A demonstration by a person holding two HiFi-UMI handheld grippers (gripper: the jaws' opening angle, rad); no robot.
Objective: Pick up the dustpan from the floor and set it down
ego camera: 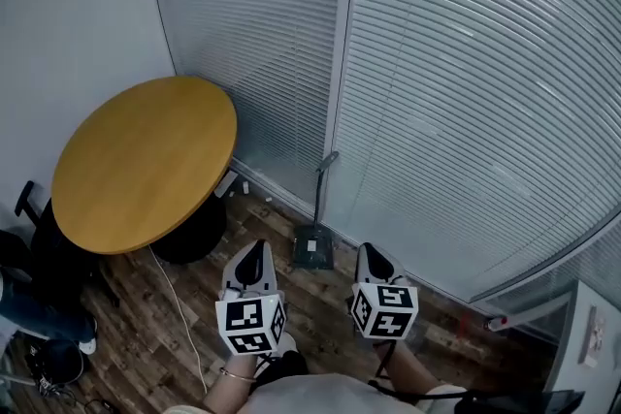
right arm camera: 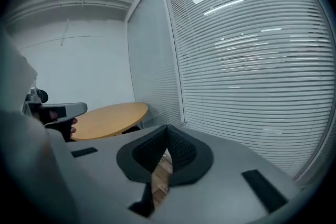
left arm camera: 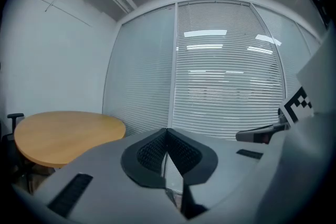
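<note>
Our left gripper (ego camera: 254,249) and right gripper (ego camera: 368,253) are closed, empty; unopened, we could topple the dustpan (ego camera: 312,250) just beyond.

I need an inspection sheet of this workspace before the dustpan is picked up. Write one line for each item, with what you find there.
Surface: dark wood-plank floor.
Job's things: dustpan stands on the floor against the partition frame, long handle upright; not held.
Clutter: small red item at the partition's foot, right side; too small to identify.
Tools: left tool and right tool both shut and empty, short of the dustpan, one on each side of it.
Cables: white cable runs across the floor from under the table.
Surroundings: round wooden table; glass partition with closed blinds; black chair at the left edge.
</note>
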